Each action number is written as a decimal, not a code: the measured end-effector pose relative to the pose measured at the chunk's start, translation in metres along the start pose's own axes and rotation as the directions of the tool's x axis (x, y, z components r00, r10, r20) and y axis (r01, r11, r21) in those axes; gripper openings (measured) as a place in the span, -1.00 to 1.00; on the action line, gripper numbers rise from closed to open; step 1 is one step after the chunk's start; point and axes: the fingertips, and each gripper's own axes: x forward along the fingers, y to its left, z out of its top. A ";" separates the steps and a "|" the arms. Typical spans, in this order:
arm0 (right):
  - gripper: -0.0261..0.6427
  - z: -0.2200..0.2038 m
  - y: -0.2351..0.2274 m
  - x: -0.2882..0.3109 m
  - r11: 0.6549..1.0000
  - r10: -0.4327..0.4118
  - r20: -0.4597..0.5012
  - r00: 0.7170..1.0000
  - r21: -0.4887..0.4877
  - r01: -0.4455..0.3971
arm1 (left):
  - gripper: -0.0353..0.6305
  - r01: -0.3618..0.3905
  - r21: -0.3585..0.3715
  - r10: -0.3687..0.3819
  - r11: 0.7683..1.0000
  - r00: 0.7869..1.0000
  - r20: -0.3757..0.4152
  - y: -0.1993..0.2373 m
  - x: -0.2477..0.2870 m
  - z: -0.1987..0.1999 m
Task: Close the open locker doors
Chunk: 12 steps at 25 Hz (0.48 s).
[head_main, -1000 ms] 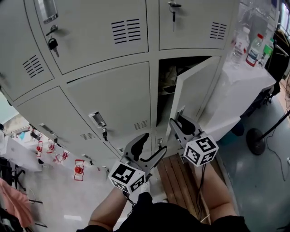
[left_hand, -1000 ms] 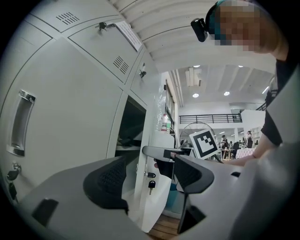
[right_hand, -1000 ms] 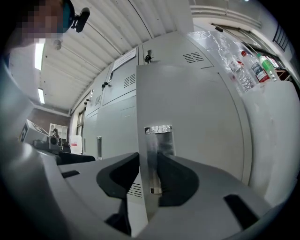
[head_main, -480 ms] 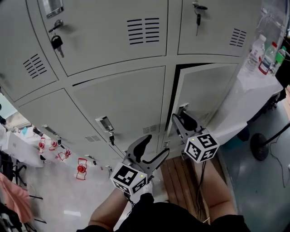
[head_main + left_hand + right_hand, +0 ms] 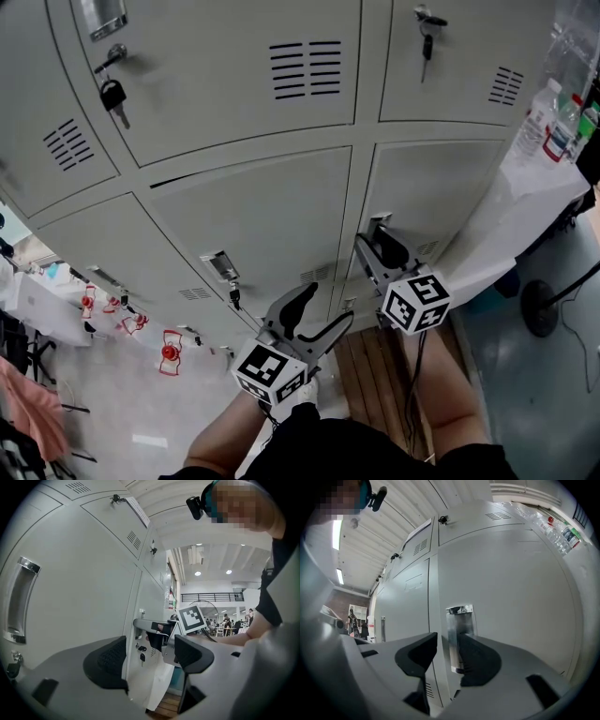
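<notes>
The grey lockers fill the head view. The middle right door (image 5: 441,192) lies flush with its frame. My right gripper (image 5: 375,242) is at that door's metal recessed handle (image 5: 379,221). In the right gripper view the handle (image 5: 458,634) shows in the gap of the right gripper (image 5: 447,656), whose jaws are opening; the left pad stands clear of it. My left gripper (image 5: 326,305) hangs lower and to the left, open and with nothing in it (image 5: 150,656). The middle left door (image 5: 262,216) shows a dark line along its top edge.
A white-covered table (image 5: 525,202) with bottles (image 5: 562,122) stands right of the lockers. Wooden boards (image 5: 375,375) lie below the lockers. A round stand base (image 5: 539,305) sits on the floor at right. Keys hang in the upper doors (image 5: 114,94).
The middle right door has swung from wide open to flush with the frame, hiding the locker's inside. The right gripper followed it in at the handle. The left gripper barely moved.
</notes>
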 end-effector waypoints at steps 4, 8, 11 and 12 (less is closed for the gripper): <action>-0.45 0.000 -0.002 0.005 1.000 0.007 0.002 1.000 0.003 -0.007 | 0.13 -0.005 -0.001 0.005 1.000 1.000 -0.004 0.003 0.002 -0.001; -0.45 -0.002 -0.003 0.008 1.000 0.017 -0.001 1.000 -0.002 -0.017 | 0.13 -0.016 -0.004 0.016 1.000 1.000 -0.005 0.005 0.004 -0.001; -0.45 -0.002 -0.003 0.008 1.000 0.021 0.002 1.000 -0.006 -0.021 | 0.13 -0.021 -0.001 0.021 1.000 1.000 -0.007 0.005 0.004 -0.002; -0.45 -0.002 -0.003 0.008 1.000 0.023 0.003 1.000 -0.007 -0.023 | 0.13 -0.023 0.000 0.023 1.000 1.000 -0.007 0.005 0.004 -0.002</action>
